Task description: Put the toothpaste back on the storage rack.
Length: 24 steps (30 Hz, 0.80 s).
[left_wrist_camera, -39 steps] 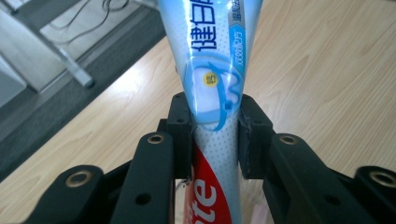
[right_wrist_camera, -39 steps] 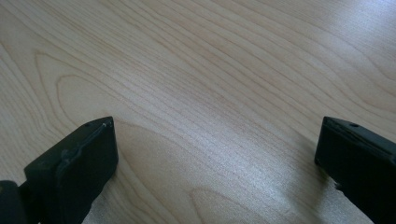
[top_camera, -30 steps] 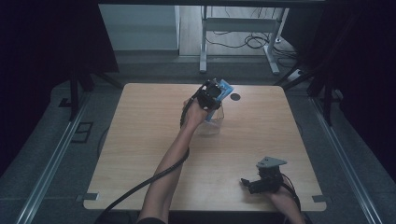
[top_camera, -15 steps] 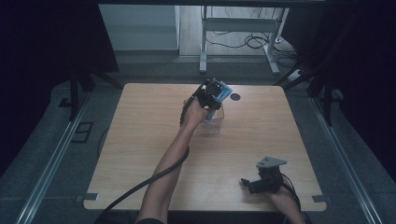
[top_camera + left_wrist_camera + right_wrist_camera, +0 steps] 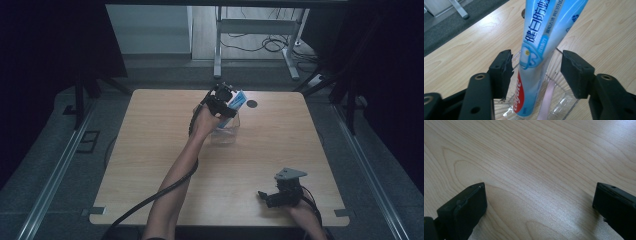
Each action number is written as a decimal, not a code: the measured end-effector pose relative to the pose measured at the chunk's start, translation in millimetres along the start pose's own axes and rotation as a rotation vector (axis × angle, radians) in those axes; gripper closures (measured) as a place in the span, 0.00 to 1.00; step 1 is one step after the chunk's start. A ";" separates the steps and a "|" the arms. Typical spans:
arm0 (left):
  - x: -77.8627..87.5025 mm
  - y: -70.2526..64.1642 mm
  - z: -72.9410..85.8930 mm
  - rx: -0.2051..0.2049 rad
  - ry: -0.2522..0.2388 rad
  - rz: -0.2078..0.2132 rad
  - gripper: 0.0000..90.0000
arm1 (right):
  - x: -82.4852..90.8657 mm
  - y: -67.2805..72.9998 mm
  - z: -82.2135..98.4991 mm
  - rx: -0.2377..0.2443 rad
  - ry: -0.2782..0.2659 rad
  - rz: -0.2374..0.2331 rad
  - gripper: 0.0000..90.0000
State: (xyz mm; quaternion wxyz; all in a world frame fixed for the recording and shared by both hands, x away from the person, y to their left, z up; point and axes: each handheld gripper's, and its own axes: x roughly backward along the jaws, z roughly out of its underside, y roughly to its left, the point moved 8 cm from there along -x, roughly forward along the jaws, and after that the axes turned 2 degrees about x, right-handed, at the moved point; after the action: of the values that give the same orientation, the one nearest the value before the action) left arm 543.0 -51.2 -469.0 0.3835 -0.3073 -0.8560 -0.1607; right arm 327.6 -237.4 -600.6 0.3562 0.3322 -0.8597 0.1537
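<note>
Standing the toothpaste tube (image 5: 536, 62) in the clear plastic holder (image 5: 564, 100) looks nearly finished from my seat. Tube sits cap end down inside the holder, leaning, with its flat end sticking up and out past the rim. A pale pink strip (image 5: 546, 100), maybe a toothbrush handle, lies in the holder just beside it; I can't tell what it is for sure.

My left gripper (image 5: 536, 70) hangs over the holder with jaws spread on either side of the tube. There's a clear gap on the right side, and the left jaw is close but I can't tell if it touches. So I judge the tube released, resting on the holder alone.

In the high view the holder (image 5: 226, 131) is at the far middle of the table (image 5: 150, 150), with the tube (image 5: 237, 100) poking out near a small dark disc (image 5: 252, 104) on the wood.

My right gripper (image 5: 272, 197) rests near the front right corner, well apart from everything. Its jaws are wide and nothing is between them, just bare wood.

Done: tube in the holder. Left, as I judge it: lift the left gripper off without knocking the leaning tube. It may tip if a jaw catches it.
</note>
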 end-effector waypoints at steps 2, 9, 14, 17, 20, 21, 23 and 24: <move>1.7 0.1 -0.1 0.003 -0.007 0.006 0.44 | 0.0 0.0 0.0 0.000 0.000 0.000 0.00; 7.4 -2.7 -1.0 0.013 -0.031 0.037 0.35 | 0.0 -0.1 -0.1 0.000 -0.001 0.000 0.00; 13.0 -4.1 -1.2 0.012 -0.051 0.049 0.31 | 0.0 0.0 0.0 0.000 0.000 0.000 0.00; 17.2 -4.1 -1.2 0.016 -0.062 0.053 0.28 | 0.0 0.0 0.0 0.000 0.000 0.000 0.00; 21.9 -3.6 -0.6 0.026 -0.071 0.061 0.24 | 0.0 0.0 0.0 -0.001 0.000 0.000 0.00; 23.3 -3.3 -0.3 0.026 -0.074 0.067 0.23 | 0.0 0.0 0.0 -0.001 0.000 0.000 0.00; 26.2 -2.6 0.5 0.038 -0.081 0.069 0.21 | 0.0 0.0 0.0 -0.001 0.000 0.000 0.00; 27.5 -2.2 0.9 0.042 -0.086 0.075 0.21 | 0.0 0.0 0.0 0.000 0.000 0.000 0.00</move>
State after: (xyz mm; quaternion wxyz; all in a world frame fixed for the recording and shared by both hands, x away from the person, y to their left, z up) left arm 526.9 -41.4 -448.9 0.3585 -0.3377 -0.8627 -0.1149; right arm 327.6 -237.4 -600.6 0.3562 0.3322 -0.8597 0.1535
